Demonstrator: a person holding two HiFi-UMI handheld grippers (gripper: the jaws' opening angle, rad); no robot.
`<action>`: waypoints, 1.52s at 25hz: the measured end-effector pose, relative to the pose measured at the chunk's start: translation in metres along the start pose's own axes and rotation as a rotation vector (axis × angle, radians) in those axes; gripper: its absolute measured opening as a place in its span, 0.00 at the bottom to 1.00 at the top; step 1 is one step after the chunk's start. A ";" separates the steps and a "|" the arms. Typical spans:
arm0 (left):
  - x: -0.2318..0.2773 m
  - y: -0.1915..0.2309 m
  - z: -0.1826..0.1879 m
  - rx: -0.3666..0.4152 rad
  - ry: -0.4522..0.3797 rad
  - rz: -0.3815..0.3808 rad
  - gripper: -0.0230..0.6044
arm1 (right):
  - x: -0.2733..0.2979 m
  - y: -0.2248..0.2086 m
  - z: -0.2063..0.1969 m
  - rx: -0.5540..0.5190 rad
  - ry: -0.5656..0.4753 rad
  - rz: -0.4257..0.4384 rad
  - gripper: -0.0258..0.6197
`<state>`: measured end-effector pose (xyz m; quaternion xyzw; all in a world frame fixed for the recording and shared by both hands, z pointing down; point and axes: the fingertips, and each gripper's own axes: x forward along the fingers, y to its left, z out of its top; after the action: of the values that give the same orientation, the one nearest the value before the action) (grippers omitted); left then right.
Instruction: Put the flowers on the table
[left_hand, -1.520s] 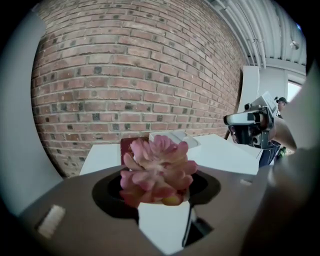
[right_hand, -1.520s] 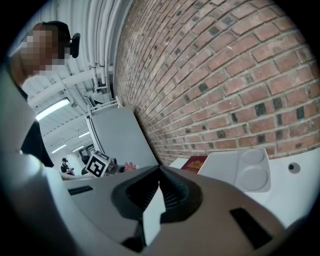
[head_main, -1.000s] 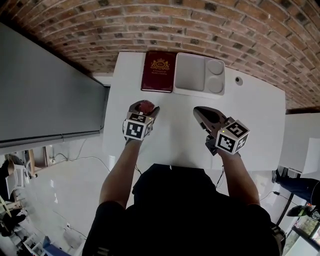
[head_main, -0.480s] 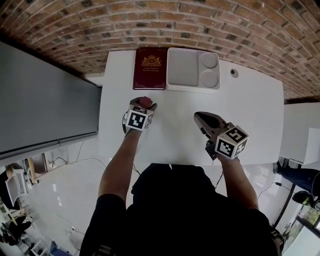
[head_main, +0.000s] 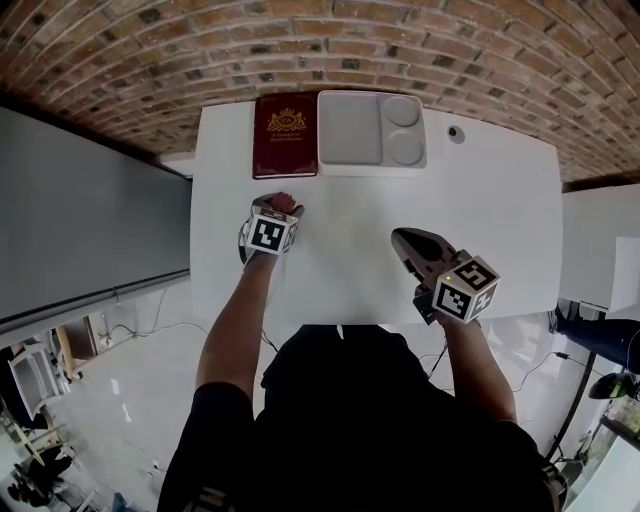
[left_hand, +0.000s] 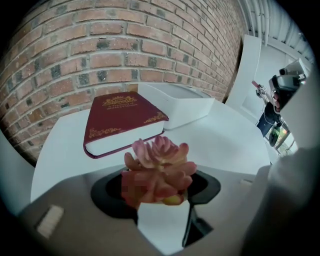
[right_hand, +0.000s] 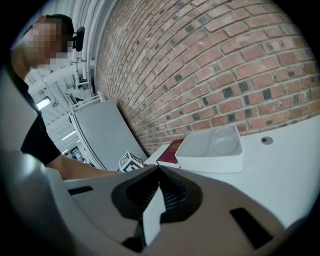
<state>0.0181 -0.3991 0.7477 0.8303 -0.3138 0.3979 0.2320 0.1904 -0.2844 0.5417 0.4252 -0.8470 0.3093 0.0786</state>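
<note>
A pink succulent flower (left_hand: 159, 165) sits between the jaws of my left gripper (head_main: 279, 210), which is shut on it. In the head view the flower (head_main: 286, 202) shows as a small red-pink tuft at the gripper's tip, over the white table (head_main: 500, 200) just short of the dark red book (head_main: 285, 135). My right gripper (head_main: 400, 238) hovers over the table's near middle. Its jaws are shut together with nothing between them, as the right gripper view (right_hand: 159, 172) shows.
The red book (left_hand: 122, 117) with gold print lies at the table's far left. A white compartment tray (head_main: 370, 128) lies beside it on the right, against a brick wall. A small round hole (head_main: 456, 131) is in the table's far right part.
My left gripper has carried the flower away from me, closer to the red book. The right gripper has stayed nearly where it was.
</note>
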 end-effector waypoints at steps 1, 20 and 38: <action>0.000 -0.001 -0.001 0.000 0.004 -0.004 0.45 | -0.002 0.000 0.000 0.000 -0.001 -0.002 0.05; -0.063 -0.008 0.005 -0.013 -0.088 0.033 0.50 | 0.003 0.035 0.025 -0.075 -0.039 0.089 0.05; -0.207 -0.063 0.081 -0.077 -0.517 0.078 0.33 | -0.036 0.048 0.060 -0.143 -0.140 0.192 0.05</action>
<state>0.0039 -0.3367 0.5259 0.8823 -0.4092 0.1692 0.1600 0.1839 -0.2747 0.4578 0.3561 -0.9070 0.2240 0.0196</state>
